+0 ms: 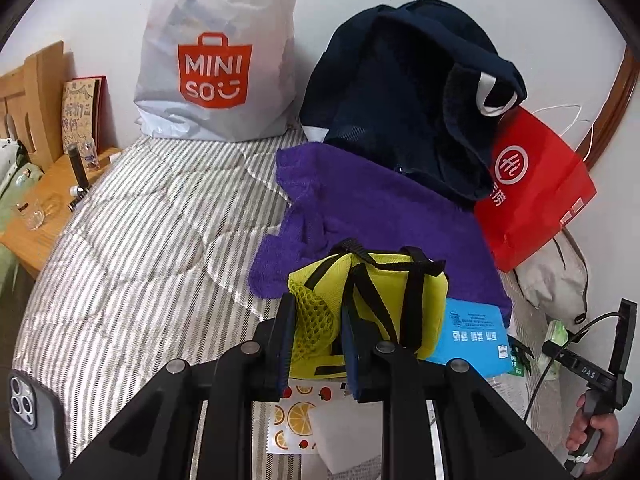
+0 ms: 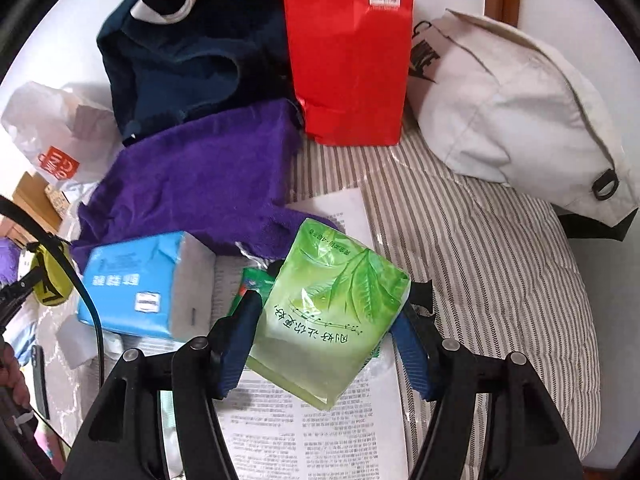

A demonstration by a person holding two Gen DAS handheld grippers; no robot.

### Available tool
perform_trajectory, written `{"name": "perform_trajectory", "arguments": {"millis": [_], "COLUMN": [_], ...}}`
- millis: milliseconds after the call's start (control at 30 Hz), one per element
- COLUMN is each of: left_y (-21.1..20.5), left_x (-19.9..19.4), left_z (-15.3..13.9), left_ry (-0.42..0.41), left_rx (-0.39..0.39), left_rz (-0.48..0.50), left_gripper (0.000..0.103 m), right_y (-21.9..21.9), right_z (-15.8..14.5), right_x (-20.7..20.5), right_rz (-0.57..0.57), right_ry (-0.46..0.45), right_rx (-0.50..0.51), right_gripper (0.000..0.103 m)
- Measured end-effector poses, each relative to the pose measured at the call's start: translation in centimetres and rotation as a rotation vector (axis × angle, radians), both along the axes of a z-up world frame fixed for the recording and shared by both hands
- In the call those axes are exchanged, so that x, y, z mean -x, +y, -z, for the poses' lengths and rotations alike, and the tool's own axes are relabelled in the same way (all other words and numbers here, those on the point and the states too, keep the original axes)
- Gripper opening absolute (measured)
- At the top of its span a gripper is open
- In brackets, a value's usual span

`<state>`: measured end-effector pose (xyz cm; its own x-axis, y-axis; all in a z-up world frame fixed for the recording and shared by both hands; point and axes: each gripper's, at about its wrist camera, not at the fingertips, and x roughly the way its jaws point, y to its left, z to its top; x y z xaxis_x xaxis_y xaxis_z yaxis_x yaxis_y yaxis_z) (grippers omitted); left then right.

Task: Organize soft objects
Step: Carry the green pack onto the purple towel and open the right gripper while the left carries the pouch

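Right gripper clamps the green leaf-print plastic tissue pack between its blue pads, pack tilted, lifted just clear of the printed paper sheet under the fingers. Left gripper is pinched nearly shut on the yellow mesh pouch with black straps, held up just ahead of its fingers. To do this well: keep the squeeze light, the pack is soft and will bulge or slip; carry it level and park it beside the blue tissue pack, left of the right gripper. Beyond both sit the purple towel, navy fabric bag and red paper bag on the striped quilt.
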<state>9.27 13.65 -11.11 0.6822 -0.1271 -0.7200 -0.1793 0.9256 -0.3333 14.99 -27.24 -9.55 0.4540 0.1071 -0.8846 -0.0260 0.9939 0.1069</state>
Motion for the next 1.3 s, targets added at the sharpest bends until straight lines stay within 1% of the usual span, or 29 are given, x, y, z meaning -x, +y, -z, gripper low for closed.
{"name": "perform_trajectory", "arguments": {"millis": [367,433,700,833,1033,1300], "left_y": [-0.4,-0.6,-1.1,-0.9,-1.0,-1.1], "left_x": [0.5,0.4,-0.4,-1.3,-3.5,-7.5], "left_z": [-2.6,-3.0,-4.6,-4.5,-4.2,-3.8], "left_ry": [-0.036,-0.035,-0.057,-0.046,-0.033,-0.008], "left_rx": [-0.018,-0.032,-0.046,-0.034,-0.028,-0.046], "left_rz": [0.021,0.023,0.042,0.044,0.052,0.058], "left_gripper": [0.021,0.021,0.021,0.021,0.021,0.021], "right_y": [0.7,0.9,1.9,2.7,4.4,7.5], "right_z": [-3.8,-4.0,-4.5,-4.8,-4.9,-3.7], "right_x": [0.3,0.1,-0.8,-1.6,-3.8,-8.1], "right_rz": [-0.054,-0.063,-0.102,-0.122,-0.160,-0.229], "right_ry": [-0.092,-0.100,-0.114,-0.119,-0.133,-0.122], "right_rx": [-0.032,-0.040,-0.077,-0.085,-0.088,-0.066], "right_gripper": [0.063,0.063,0.062,0.062,0.062,0.062]}}
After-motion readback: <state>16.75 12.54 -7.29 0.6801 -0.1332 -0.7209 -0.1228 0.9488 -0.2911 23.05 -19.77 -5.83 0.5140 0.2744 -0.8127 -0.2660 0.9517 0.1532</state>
